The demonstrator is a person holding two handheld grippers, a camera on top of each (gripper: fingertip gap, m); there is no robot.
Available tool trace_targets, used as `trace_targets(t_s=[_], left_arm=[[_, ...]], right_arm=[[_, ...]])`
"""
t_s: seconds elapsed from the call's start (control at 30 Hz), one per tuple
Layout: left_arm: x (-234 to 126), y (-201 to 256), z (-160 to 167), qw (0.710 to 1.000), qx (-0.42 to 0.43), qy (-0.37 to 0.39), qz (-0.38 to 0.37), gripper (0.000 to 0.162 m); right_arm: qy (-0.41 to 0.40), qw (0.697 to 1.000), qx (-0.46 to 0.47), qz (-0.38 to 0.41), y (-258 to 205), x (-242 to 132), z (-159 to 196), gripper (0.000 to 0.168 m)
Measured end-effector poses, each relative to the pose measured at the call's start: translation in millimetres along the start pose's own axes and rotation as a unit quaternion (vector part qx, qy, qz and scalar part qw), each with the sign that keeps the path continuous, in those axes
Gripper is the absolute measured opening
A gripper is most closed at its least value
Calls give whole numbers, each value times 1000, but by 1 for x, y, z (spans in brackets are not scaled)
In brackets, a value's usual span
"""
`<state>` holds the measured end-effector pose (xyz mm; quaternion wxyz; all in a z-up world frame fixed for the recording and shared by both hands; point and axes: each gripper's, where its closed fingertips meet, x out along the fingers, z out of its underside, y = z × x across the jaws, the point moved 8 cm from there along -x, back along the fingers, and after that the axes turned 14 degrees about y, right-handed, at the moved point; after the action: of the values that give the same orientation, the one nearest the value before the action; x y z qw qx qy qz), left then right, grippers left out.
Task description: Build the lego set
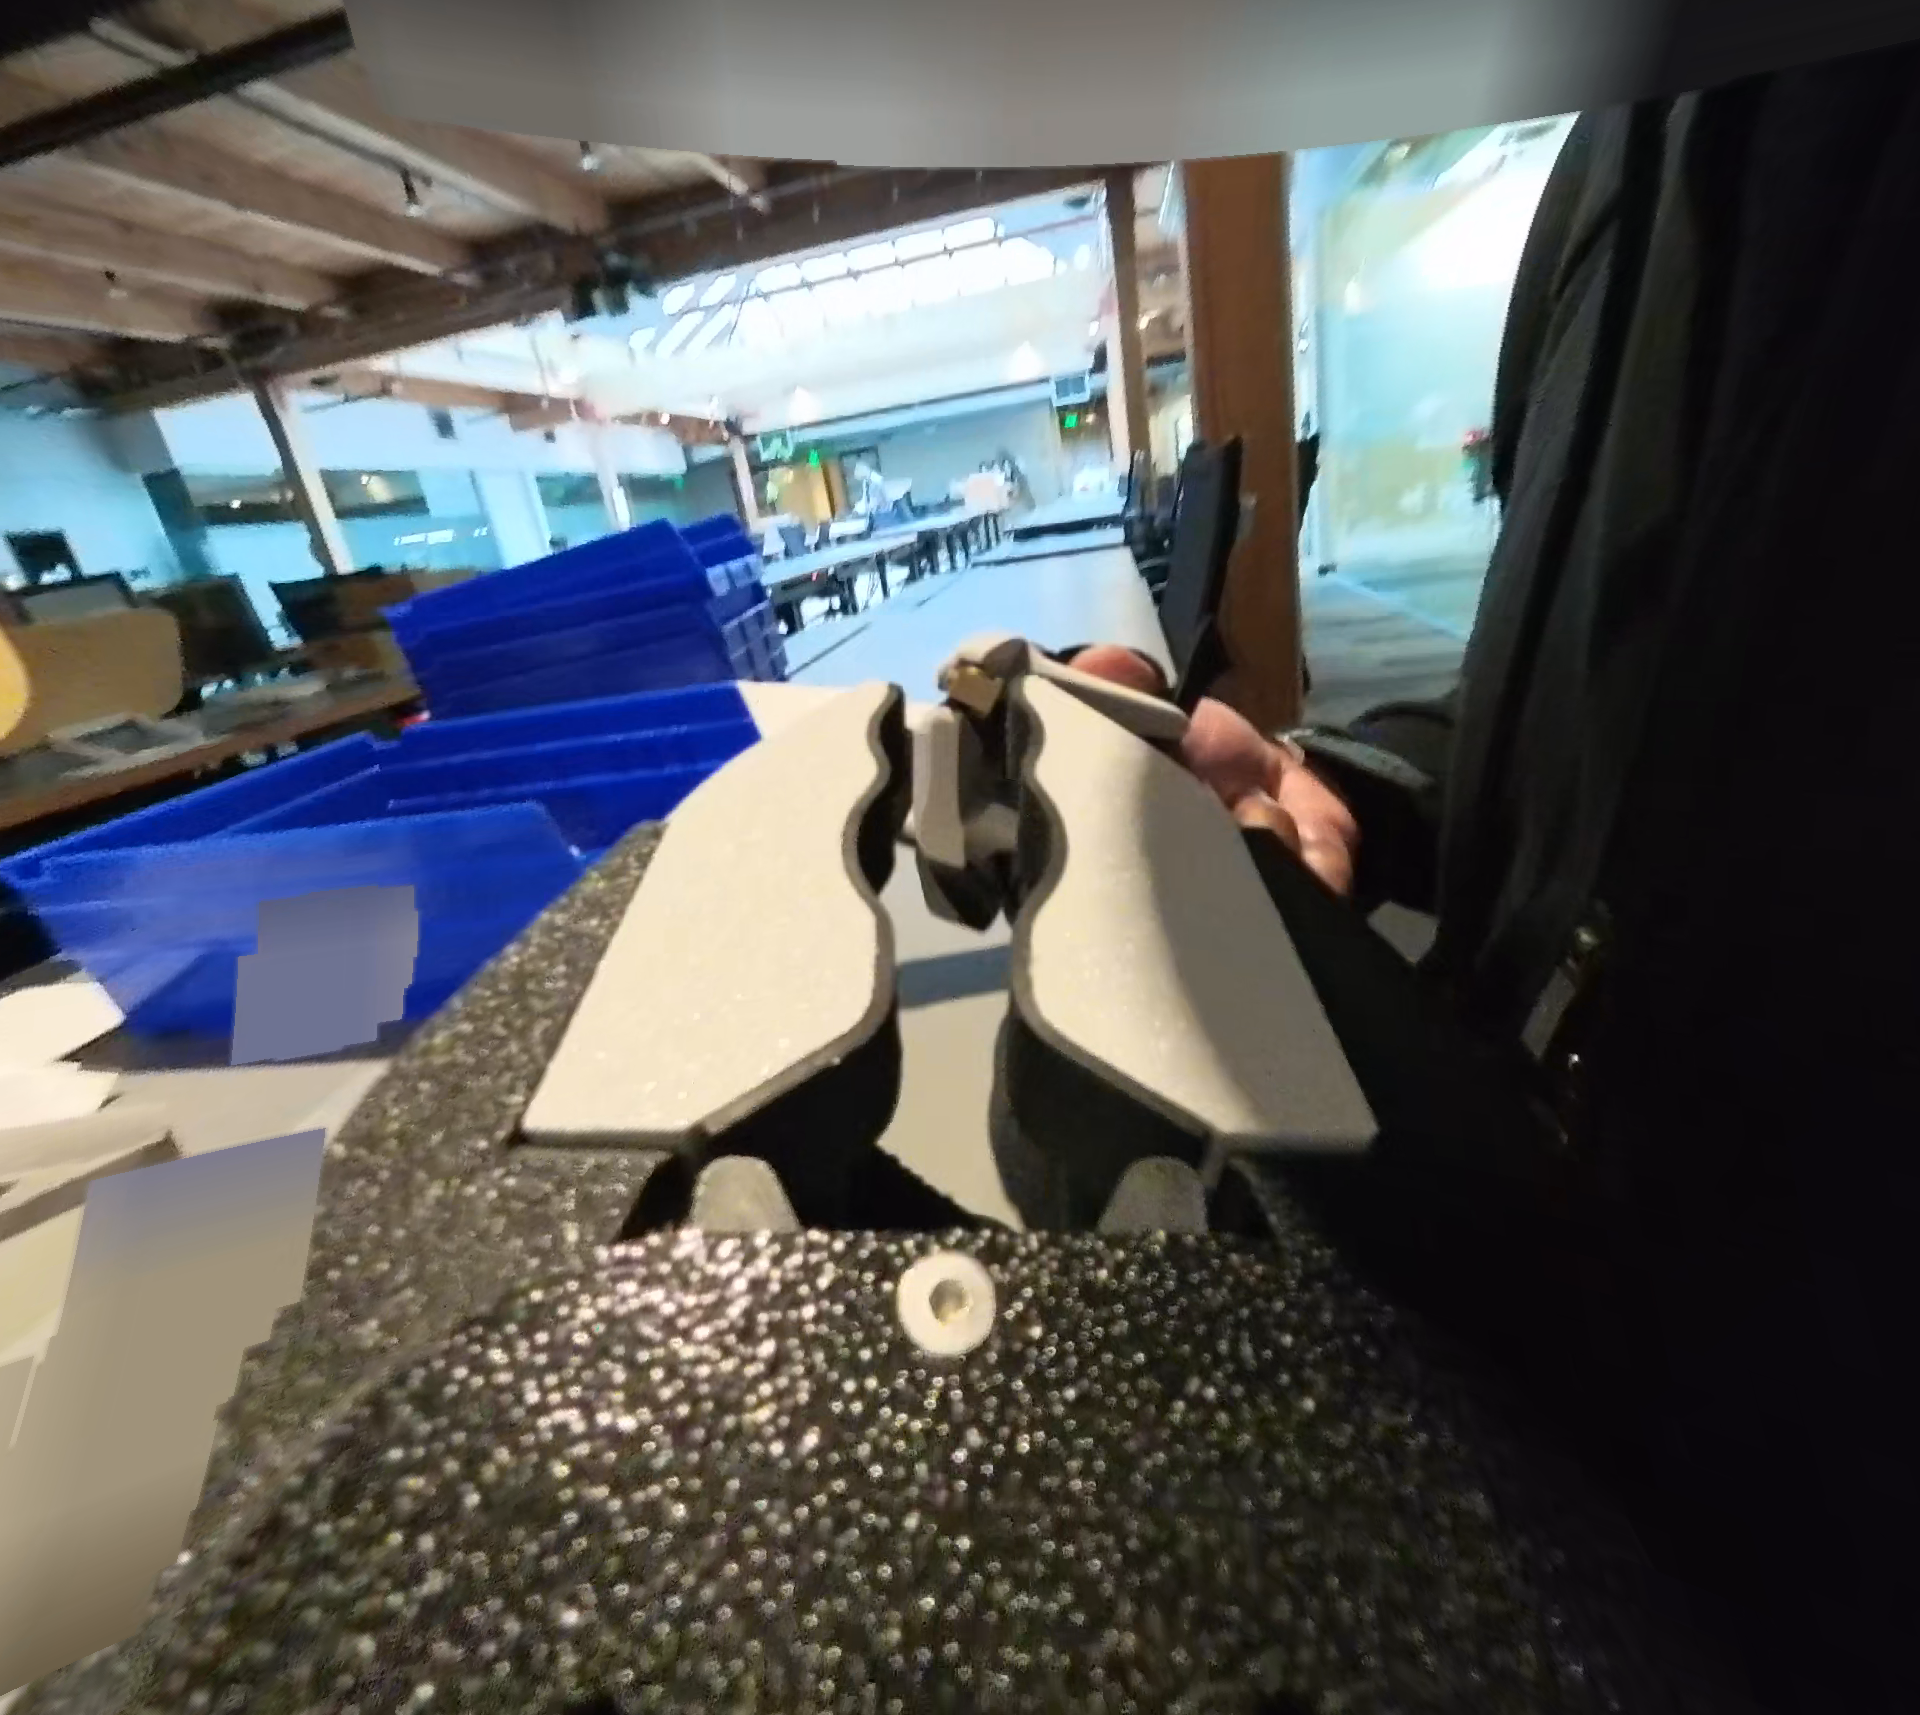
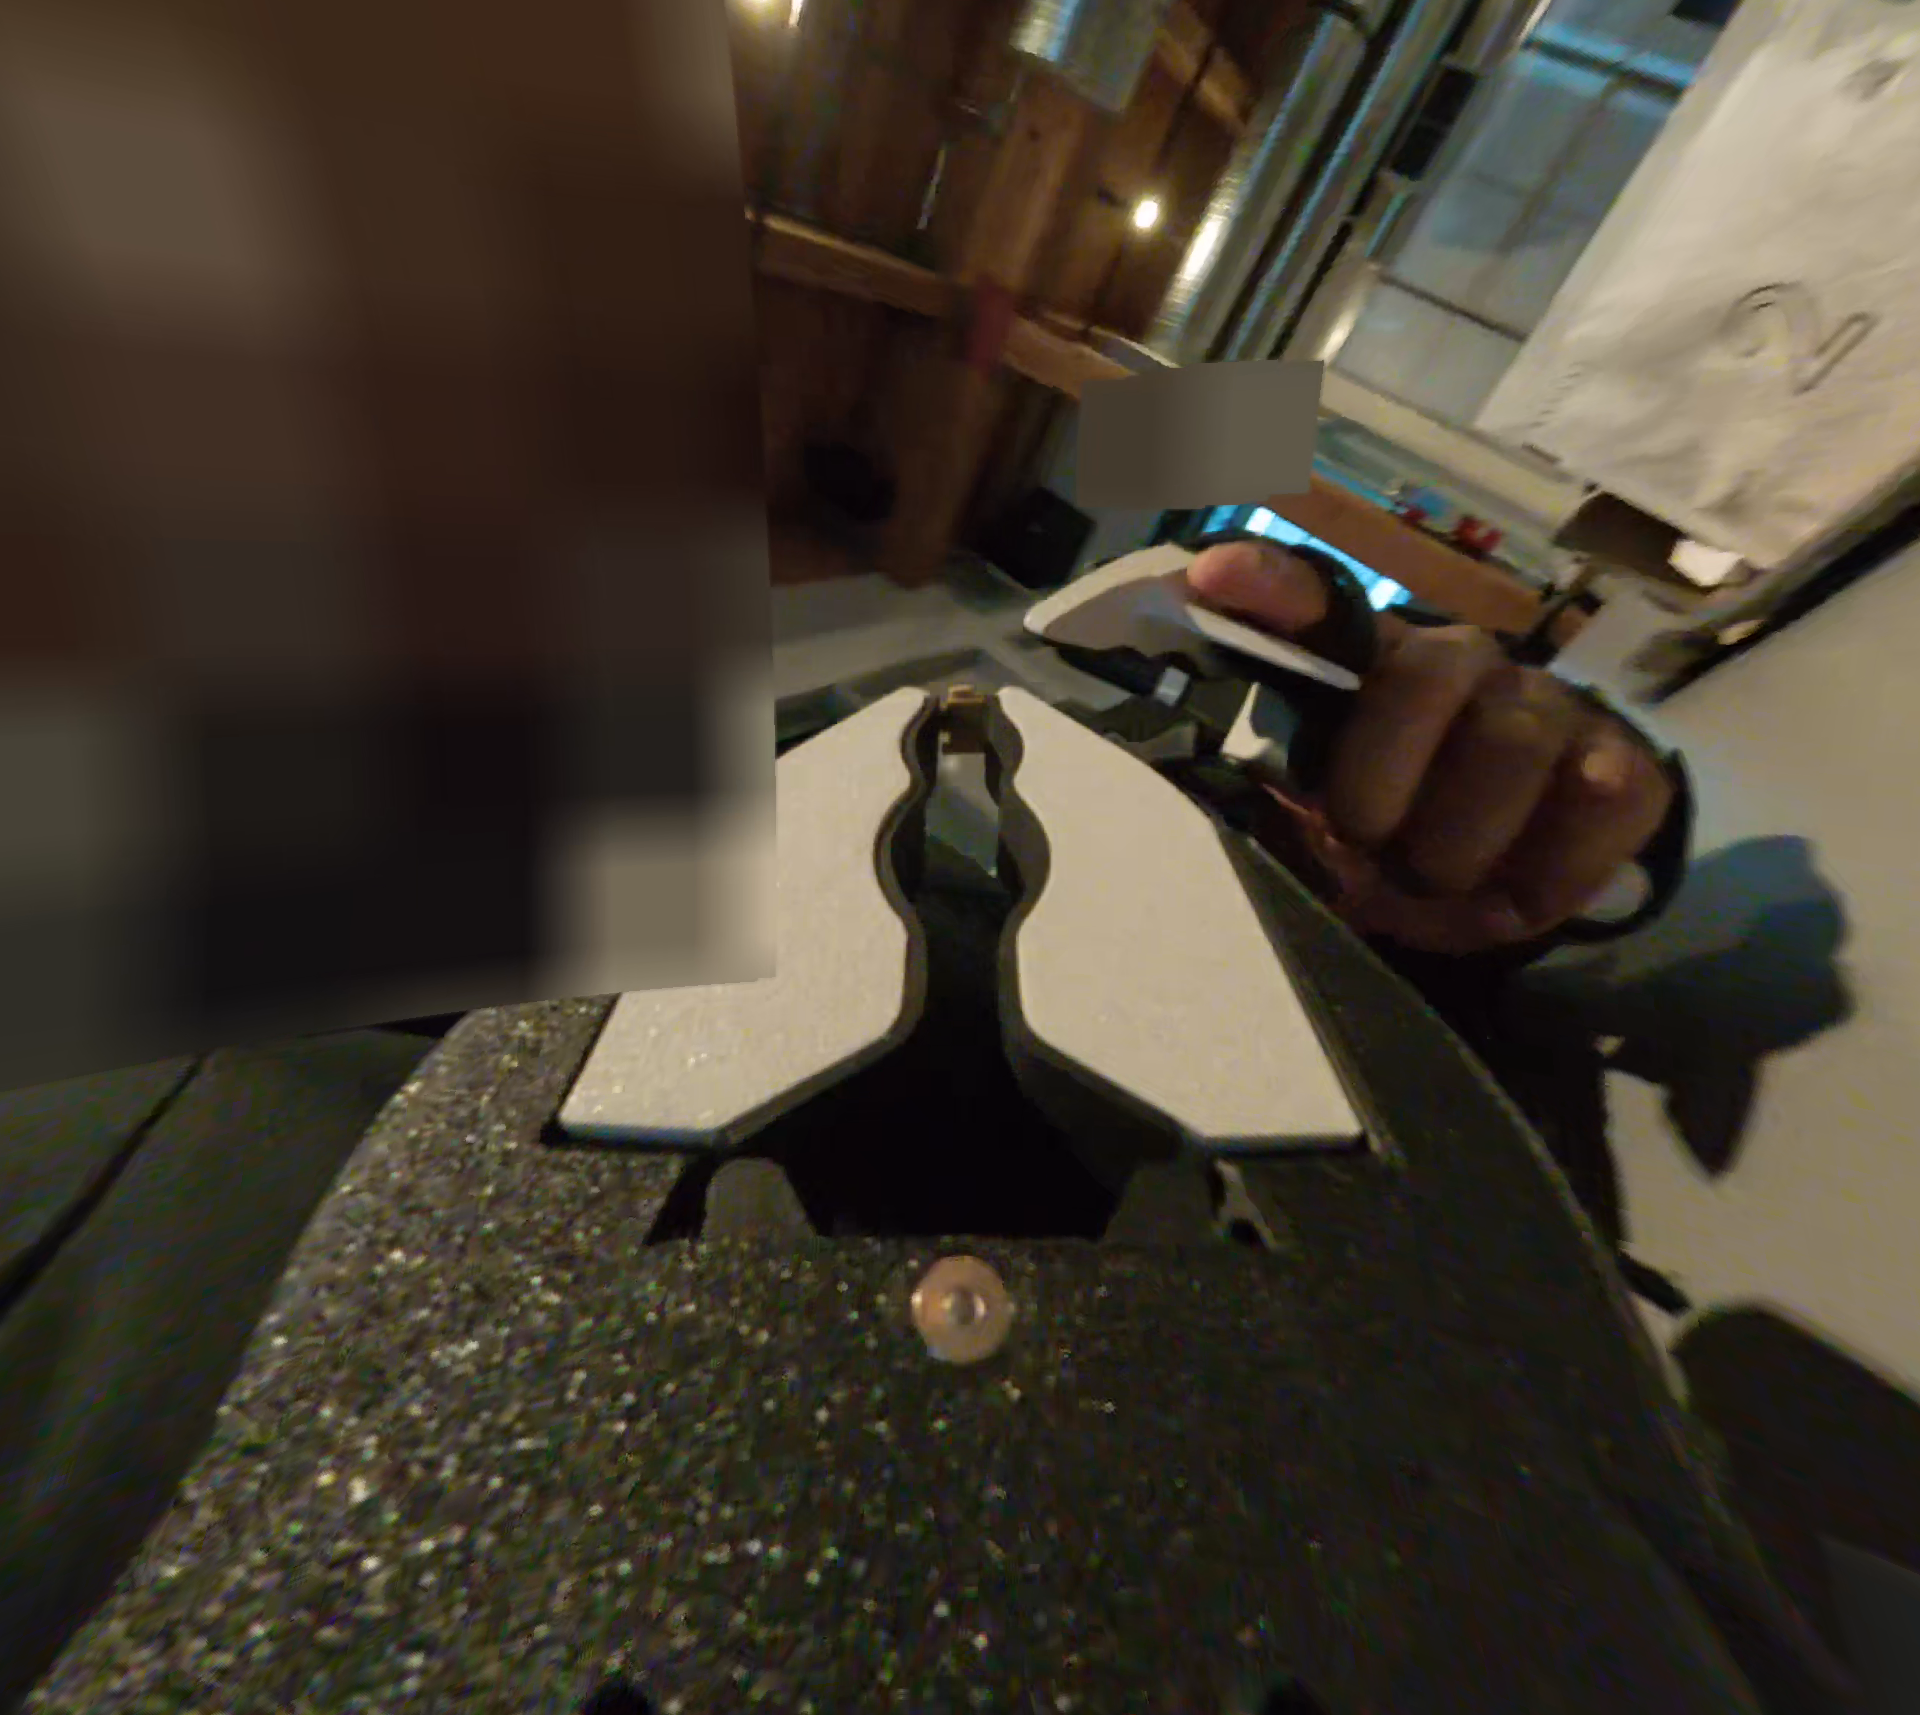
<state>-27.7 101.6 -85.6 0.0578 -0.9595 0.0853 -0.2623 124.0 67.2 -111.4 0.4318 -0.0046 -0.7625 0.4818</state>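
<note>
The right gripper (image 2: pixel 958 715) is raised off the table, its fingers clamped on a small tan brick (image 2: pixel 958 723) pinched right at the tips. The left gripper (image 1: pixel 956 730) points at it from close by; its fingers stand slightly apart with nothing seen between them. Just beyond the left tips, the left view shows the right gripper's tips with the brick (image 1: pixel 975 686) held there, and the right hand (image 1: pixel 1262 772) behind. The right view shows the left hand (image 2: pixel 1455 772) beside and beyond the right fingers. Blue bins (image 1: pixel 436 792) sit off to the left fingers' outer side, well apart from the brick.

This looks like a hand-over or a re-grip in mid-air, though I cannot tell which. To do it well, keep the right fingers tight and steady, bring the left tips squarely around the brick's free faces, and close fully before the right lets go. The brick is tiny and gripped at the very tip, so a skewed approach could flick it out.
</note>
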Motion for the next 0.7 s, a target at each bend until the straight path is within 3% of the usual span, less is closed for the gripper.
trace_targets(t_s=[0.27, 0.7], left_arm=[[12, 8, 6, 998, 19, 39, 51, 18], [9, 10, 9, 998, 54, 17, 41, 11]], right_arm=[[-9, 998, 46, -50, 5, 14, 18, 8], [-8, 998, 51, -37, 10, 13, 21, 9]])
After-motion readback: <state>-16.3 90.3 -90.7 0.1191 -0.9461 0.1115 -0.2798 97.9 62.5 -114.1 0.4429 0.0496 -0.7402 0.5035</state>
